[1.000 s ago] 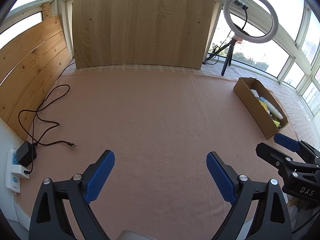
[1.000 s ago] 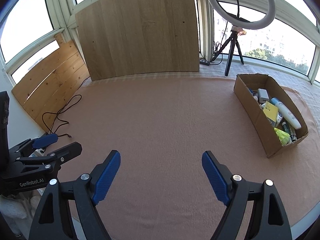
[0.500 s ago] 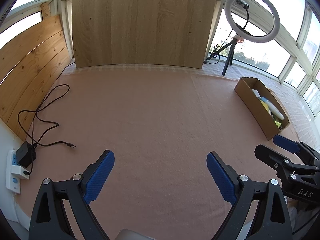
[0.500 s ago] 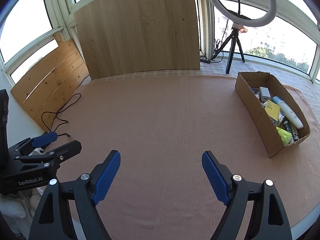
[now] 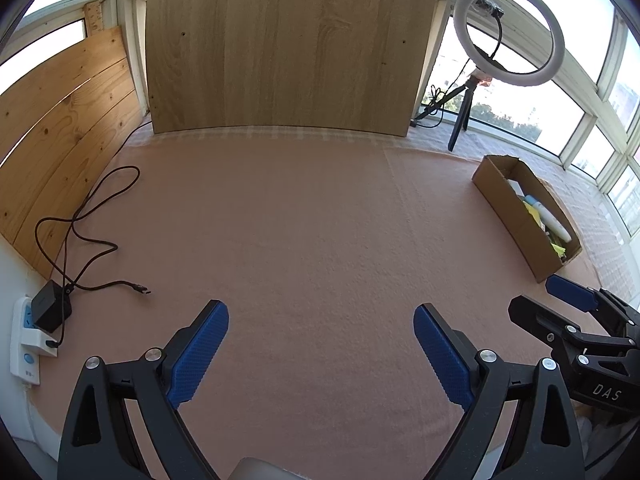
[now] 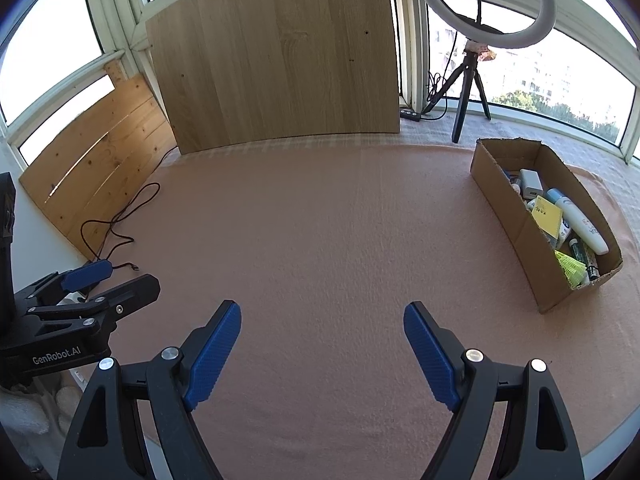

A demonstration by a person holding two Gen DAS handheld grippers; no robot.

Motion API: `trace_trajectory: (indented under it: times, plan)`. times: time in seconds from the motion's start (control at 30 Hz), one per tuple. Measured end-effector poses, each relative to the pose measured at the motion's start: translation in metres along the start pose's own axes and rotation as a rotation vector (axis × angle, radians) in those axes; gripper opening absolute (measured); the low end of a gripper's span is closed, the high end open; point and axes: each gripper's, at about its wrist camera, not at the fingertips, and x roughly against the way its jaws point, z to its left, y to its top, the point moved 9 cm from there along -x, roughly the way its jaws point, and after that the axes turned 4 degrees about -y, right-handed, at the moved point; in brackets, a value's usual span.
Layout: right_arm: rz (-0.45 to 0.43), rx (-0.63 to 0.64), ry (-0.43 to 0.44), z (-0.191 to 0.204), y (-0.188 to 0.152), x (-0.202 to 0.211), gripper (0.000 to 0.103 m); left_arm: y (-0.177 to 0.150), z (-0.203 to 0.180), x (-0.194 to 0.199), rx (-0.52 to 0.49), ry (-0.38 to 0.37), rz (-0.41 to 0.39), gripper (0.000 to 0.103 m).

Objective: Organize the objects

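Several small items sit packed in the cardboard box (image 6: 520,216) at the counter's right side: a white tube (image 6: 580,222), a yellow pad (image 6: 547,216), a white charger block (image 6: 531,184), a dark marker (image 6: 582,254). Box lies well apart from both tools. Pink cloth (image 6: 340,220) covers the counter (image 6: 616,434), bare in the middle. Right tool (image 6: 322,344) spread wide, nothing between its blue pads. Left tool (image 5: 320,346) also spread, empty. Black cable (image 5: 84,220) and charger (image 5: 51,312) at the left edge by a power strip (image 5: 24,344). Wood panel (image 5: 284,44) and ring light (image 5: 512,34) stand at the back.
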Motion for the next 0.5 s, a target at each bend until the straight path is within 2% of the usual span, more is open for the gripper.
trace_trajectory:
  times: [0.5]
  plan:
    - [0.011, -0.005, 0.002, -0.0039, -0.0028, -0.0047, 0.081, -0.0009, 0.0025, -0.008, -0.011, 0.009, 0.003, 0.098]
